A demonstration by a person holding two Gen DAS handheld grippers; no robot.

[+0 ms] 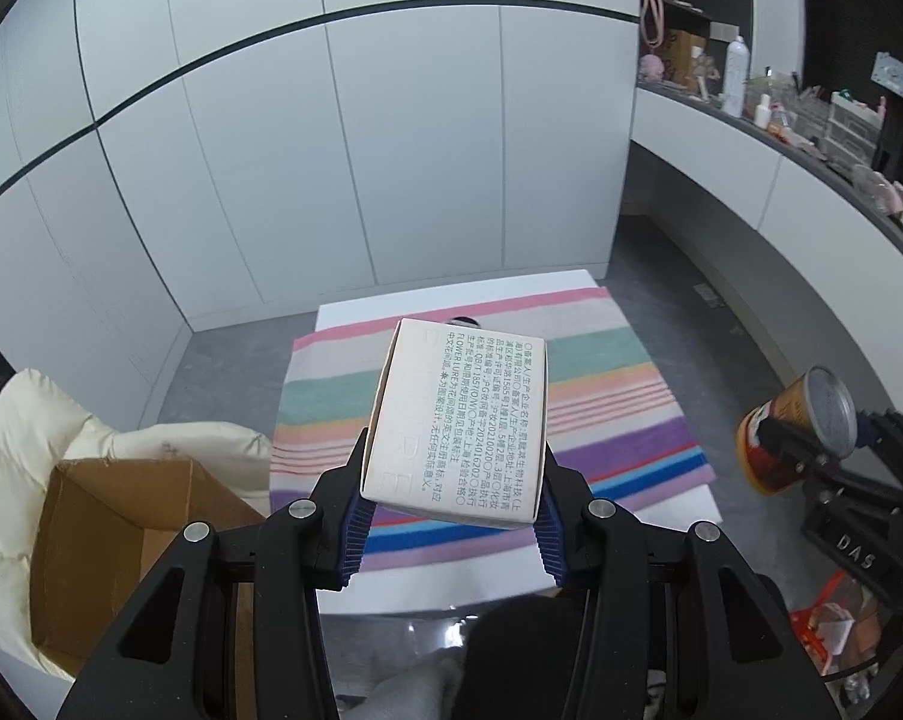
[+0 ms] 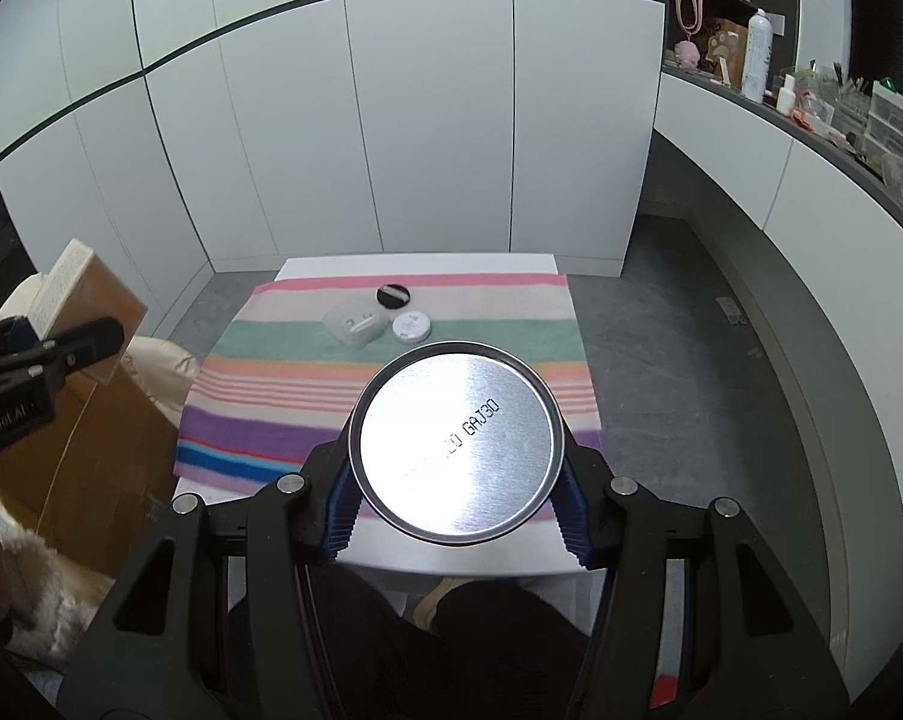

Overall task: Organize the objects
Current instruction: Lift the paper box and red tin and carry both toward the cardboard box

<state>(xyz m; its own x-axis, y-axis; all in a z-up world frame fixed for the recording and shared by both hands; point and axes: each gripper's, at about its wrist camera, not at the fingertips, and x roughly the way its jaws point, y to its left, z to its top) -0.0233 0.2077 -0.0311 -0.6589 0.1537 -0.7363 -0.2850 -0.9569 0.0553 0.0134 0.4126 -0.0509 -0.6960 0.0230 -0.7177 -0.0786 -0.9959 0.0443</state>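
My left gripper [image 1: 451, 495] is shut on a white printed carton [image 1: 460, 420], held above the striped cloth [image 1: 619, 396]. My right gripper [image 2: 456, 501] is shut on a tin can [image 2: 456, 441], its silver end facing the camera. From the left wrist view the can [image 1: 796, 429] shows an orange and red label, at the right. From the right wrist view the carton [image 2: 61, 285] appears at the far left. On the far part of the cloth [image 2: 271, 396] lie a black round compact [image 2: 393, 294], a clear plastic case [image 2: 356, 324] and a small white round tin [image 2: 412, 326].
An open cardboard box [image 1: 121, 534] stands on the floor left of the low white table [image 1: 427, 591], beside a cream padded coat [image 1: 25, 438]. White cabinet doors [image 1: 331, 150] close the back. A cluttered counter [image 1: 811, 120] curves along the right. A person's dark-clad knees [image 2: 451, 630] sit below.
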